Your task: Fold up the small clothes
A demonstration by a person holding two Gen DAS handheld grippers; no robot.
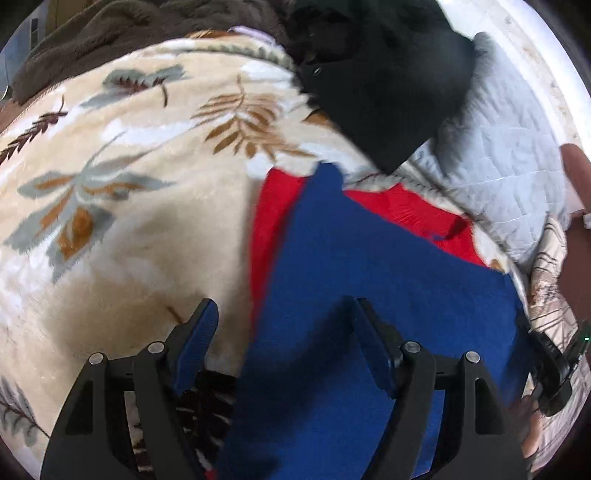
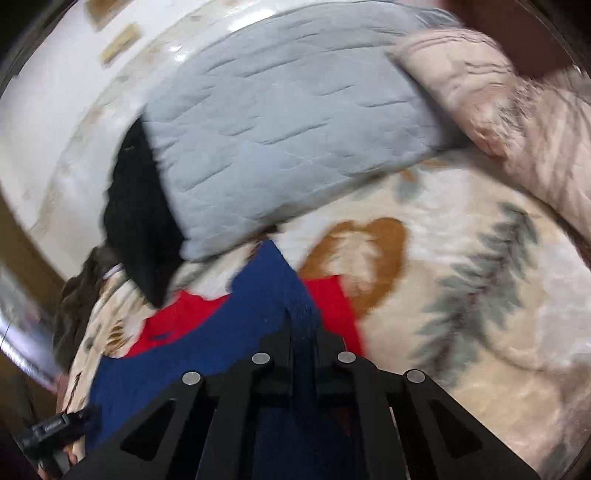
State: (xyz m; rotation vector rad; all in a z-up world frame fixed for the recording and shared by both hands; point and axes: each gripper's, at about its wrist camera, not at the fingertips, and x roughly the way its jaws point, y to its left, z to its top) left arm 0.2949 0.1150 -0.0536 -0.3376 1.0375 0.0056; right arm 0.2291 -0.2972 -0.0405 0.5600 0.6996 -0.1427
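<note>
A blue garment lies over a red garment on a cream leaf-print blanket. My left gripper is open just above the blue garment's left edge, its right finger over the cloth, holding nothing. My right gripper is shut on a fold of the blue garment, with the red garment showing on both sides beneath it. The right gripper also shows at the right edge of the left wrist view.
A black garment lies at the far side beside a grey quilted pillow. A dark brown fleece lies at the far left. A pale patterned cushion sits at the right. A white wall is behind.
</note>
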